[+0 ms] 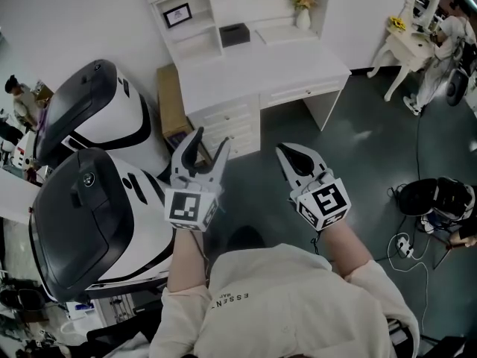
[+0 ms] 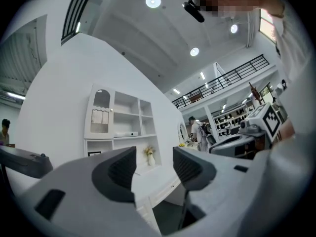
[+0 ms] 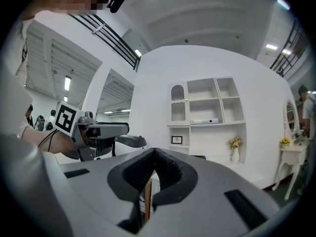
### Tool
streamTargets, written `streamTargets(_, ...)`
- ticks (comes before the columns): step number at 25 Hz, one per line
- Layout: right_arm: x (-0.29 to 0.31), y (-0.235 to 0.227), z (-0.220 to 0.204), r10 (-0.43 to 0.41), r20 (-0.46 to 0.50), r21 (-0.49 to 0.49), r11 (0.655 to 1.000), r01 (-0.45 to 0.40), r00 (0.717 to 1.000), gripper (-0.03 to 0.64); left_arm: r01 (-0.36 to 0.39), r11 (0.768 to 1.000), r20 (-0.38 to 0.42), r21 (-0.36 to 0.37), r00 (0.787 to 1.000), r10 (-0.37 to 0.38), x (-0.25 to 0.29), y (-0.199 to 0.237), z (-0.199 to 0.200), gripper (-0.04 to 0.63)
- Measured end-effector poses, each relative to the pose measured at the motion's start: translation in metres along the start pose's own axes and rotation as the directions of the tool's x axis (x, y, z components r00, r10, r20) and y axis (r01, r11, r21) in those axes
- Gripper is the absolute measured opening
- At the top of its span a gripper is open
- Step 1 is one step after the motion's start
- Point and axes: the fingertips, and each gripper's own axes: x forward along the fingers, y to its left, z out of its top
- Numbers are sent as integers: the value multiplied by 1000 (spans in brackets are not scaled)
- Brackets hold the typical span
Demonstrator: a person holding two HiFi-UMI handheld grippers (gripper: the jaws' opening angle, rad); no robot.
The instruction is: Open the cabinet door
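Observation:
A white desk with a shelf unit (image 1: 253, 58) stands against the far wall. Its small arched cabinet door (image 2: 100, 115) sits at the unit's upper left and looks closed; the right gripper view shows this door (image 3: 178, 105) too. My left gripper (image 1: 212, 140) is held level well in front of the desk, jaws apart and nothing between them (image 2: 154, 164). My right gripper (image 1: 282, 150) hovers beside it, equally far from the desk. Its jaws are pressed together with nothing in them (image 3: 154, 154).
Two large white-and-black machines (image 1: 89, 110) (image 1: 89, 222) stand at the left, close to my left arm. A brown box (image 1: 171, 99) leans by the desk's drawers. A white vanity table (image 1: 410, 43) with a person (image 1: 447, 43) is at the right. Black gear and cables (image 1: 436, 200) lie on the grey floor.

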Motion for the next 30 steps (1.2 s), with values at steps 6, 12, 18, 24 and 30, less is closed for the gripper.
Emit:
streamTargets(6,15,-31,-5,-35,-4,8,999,35,999,15,5,1000,-25,25,1000,-4,37,19,-7,212)
streamTargets(12,66,-71,-5,-78,-1,-13,997,78,997,15,12,1000,-16,-24,1000,-13,89,65,-26,212)
streamTargets(18,146,-114,2,-103,-18,-45,994,102,995,15,54,998,4,-34,999,-54,156,119,-33,212)
streamTargets(24,240,-156,5,-120,-20,-47,992,119,993,15,89,995,20,-34,996,-88,222,179,-45,212)
streamTargets(30,316,-182,1,-107,-29,-61,993,105,994,15,91,995,29,-34,996,-90,274,235,-62,210)
